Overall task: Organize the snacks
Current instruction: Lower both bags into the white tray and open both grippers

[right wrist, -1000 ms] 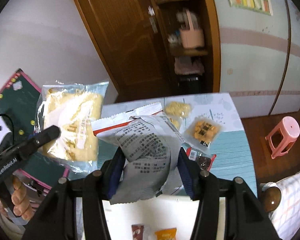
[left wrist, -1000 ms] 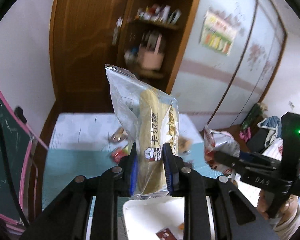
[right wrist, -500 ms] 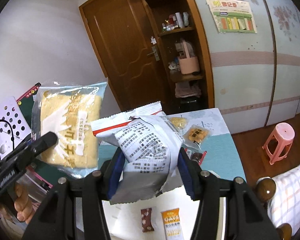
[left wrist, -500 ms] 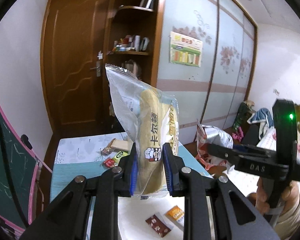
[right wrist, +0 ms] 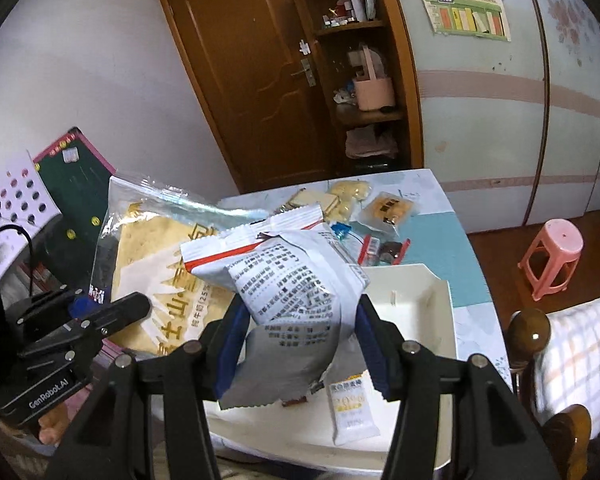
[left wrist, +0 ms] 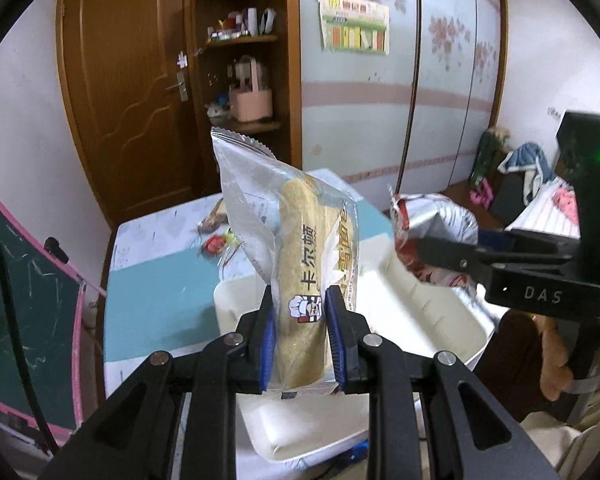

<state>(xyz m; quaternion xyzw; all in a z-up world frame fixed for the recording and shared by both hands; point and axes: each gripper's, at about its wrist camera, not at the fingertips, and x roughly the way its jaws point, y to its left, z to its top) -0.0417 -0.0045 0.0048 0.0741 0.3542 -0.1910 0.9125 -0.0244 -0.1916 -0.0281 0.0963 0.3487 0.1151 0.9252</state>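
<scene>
A clear-wrapped yellow cake packet (left wrist: 300,280) is standing upright above the white tray (left wrist: 420,304); a puffy grey printed bag (right wrist: 296,292) is hanging over it too.

My left fingers (left wrist: 268,344) carry blue pads against black arms, pinching a clear packet (left wrist: 296,264) with a pale yellow cake, black characters and a small chef's face. The packet (right wrist: 292,296) in my right fingers is white, dense with black print, red-striped near the top. The tray (right wrist: 432,304) is cream. The table (left wrist: 152,288) looks teal, its far part white and faintly patterned.
</scene>
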